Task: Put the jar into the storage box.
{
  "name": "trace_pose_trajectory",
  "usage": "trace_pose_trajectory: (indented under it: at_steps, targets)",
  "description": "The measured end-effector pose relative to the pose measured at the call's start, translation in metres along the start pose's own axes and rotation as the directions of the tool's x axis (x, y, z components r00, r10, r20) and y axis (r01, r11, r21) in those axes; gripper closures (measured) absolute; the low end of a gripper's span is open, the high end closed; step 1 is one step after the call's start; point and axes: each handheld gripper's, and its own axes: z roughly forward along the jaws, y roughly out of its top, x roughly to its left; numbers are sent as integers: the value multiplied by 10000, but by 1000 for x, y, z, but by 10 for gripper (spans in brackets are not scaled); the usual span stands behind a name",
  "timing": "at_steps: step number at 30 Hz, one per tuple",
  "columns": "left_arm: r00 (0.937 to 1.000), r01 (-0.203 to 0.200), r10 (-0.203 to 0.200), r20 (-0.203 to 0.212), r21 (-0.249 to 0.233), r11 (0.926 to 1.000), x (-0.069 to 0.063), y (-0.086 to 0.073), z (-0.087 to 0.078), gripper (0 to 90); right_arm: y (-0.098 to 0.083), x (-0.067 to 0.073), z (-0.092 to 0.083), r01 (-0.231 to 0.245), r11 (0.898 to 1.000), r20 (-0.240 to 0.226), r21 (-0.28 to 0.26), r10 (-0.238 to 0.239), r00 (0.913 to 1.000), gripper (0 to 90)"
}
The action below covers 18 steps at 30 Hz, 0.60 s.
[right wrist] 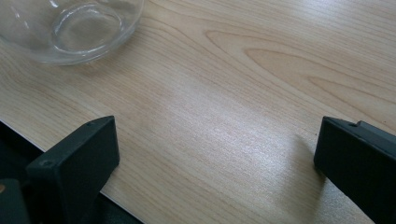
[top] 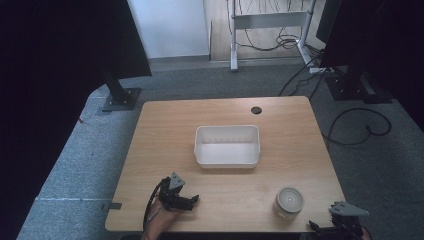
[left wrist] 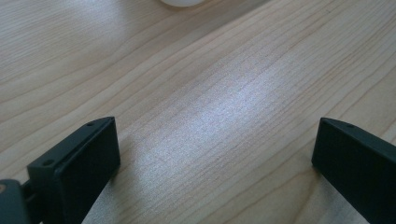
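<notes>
The left gripper (top: 192,200) rests on the table (top: 225,115) near its front edge, jaws spread. The right gripper (top: 320,227) is also spread, empty, just beside the glass jar (top: 288,202). The white bin (top: 227,146) stands mid-table.

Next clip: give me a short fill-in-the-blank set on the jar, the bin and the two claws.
1. The glass jar stands nearest the ____ claw.
2. The white bin in the middle of the table holds ____.
3. In both gripper views, the jaws of each claw stand ____, with bare wood between them.
4. The left claw sits near the table's ____ edge.

Missing words: right; nothing; open; front
</notes>
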Motion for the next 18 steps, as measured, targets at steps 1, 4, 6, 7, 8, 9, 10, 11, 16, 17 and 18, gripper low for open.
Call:
trace_pose_trajectory:
  at_steps: [1, 4, 6, 7, 8, 9, 10, 11, 16, 17, 18]
  targets:
    - [10000, 3, -3, 1, -2, 10000, 0, 0, 0, 7, 0, 0, 0, -5, 10000, 3, 10, 5, 10000, 0]
    - [10000, 3, -3, -1, 0, 10000, 0, 0, 0, 7, 0, 0, 0, -17, 10000, 19, 37, 17, 10000, 0]
    - [10000, 6, -6, 0, -2, 10000, 0, 0, 0, 7, 1, 0, 0, -26, 10000, 33, 77, 26, 10000, 0]
    - [10000, 6, -6, 0, -2, 10000, 0, 0, 0, 7, 1, 1, 0, -38, 9999, 36, 96, 38, 10000, 0]
    - [10000, 4, -4, 0, -1, 10000, 0, 0, 0, 7, 1, 1, 0, -38, 9999, 36, 96, 38, 10000, 0]
    - [10000, 3, -3, 0, -2, 10000, 0, 0, 0, 7, 2, 1, 0, -68, 9999, 62, 147, 67, 10000, 0]
    - [10000, 4, -4, 1, 1, 10000, 0, 0, 0, 7, 2, 1, 0, -62, 9999, 56, 161, 61, 10000, 0]
    - [10000, 5, -5, 0, 1, 10000, 0, 0, 0, 7, 2, 2, 0, -59, 9998, 42, 171, 59, 10000, 0]
    - [10000, 3, -3, 1, 2, 10000, 0, 0, 0, 7, 4, 6, 0, 43, 9999, -122, 167, -40, 9999, 2]
    - [10000, 6, -6, 1, -1, 10000, 0, 0, 0, 6, 5, 7, 0, 77, 9999, -154, 137, -75, 9999, 1]
    - [10000, 6, -6, 1, -1, 10000, 0, 0, 0, 7, 5, 7, 0, 77, 9999, -154, 137, -75, 9999, 1]
